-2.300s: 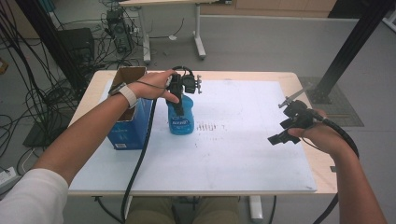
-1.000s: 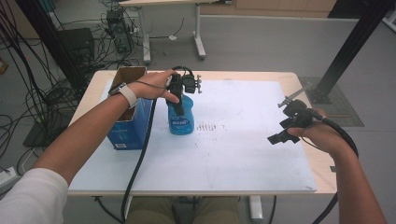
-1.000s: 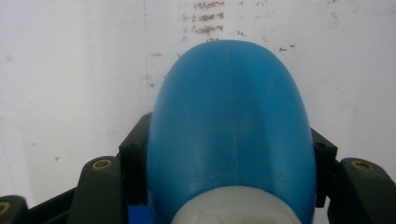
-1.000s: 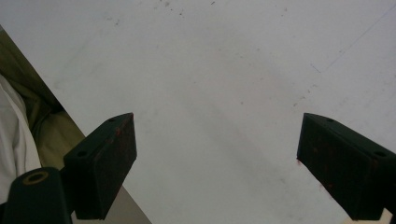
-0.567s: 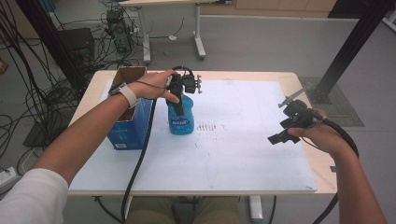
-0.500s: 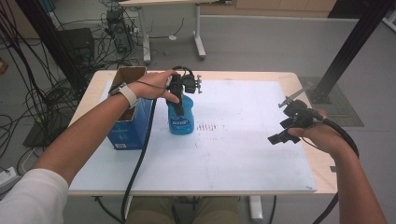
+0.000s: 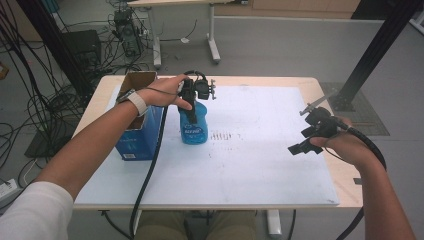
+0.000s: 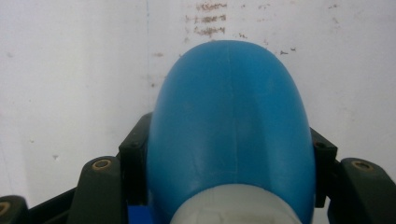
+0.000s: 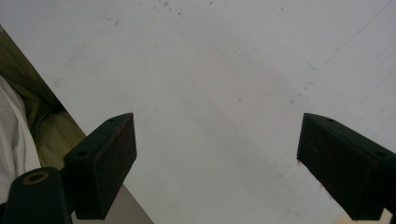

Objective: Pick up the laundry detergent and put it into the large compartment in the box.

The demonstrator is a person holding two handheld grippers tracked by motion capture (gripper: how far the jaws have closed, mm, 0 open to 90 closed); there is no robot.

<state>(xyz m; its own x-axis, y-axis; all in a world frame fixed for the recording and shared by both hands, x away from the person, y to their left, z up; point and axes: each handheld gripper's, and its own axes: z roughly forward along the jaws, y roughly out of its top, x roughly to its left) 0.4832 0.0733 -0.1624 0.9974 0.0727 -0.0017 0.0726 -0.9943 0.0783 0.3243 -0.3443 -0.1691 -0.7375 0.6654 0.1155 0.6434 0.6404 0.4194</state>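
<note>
No change over the last couple of seconds. Left tool [image 7: 192,102] stays clenched on the blue bottle [image 7: 193,127], standing near the counter's [image 7: 280,175] far-left corner beside the blue box [image 7: 140,135]. Right tool [image 7: 305,142] idle, jaws spread, empty. Likely paused pre-lift.

A bottle [image 7: 193,125] stands upright on the sheet [image 7: 250,155] that covers most of the table [image 7: 320,85], toward the table's far left corner. Just left of it, at the sheet's left edge, stands an open box [image 7: 137,135]. The left gripper [image 7: 192,100] sits on the bottle from above; the right gripper [image 7: 311,140] hangs over the sheet's right edge, well apart.
</note>
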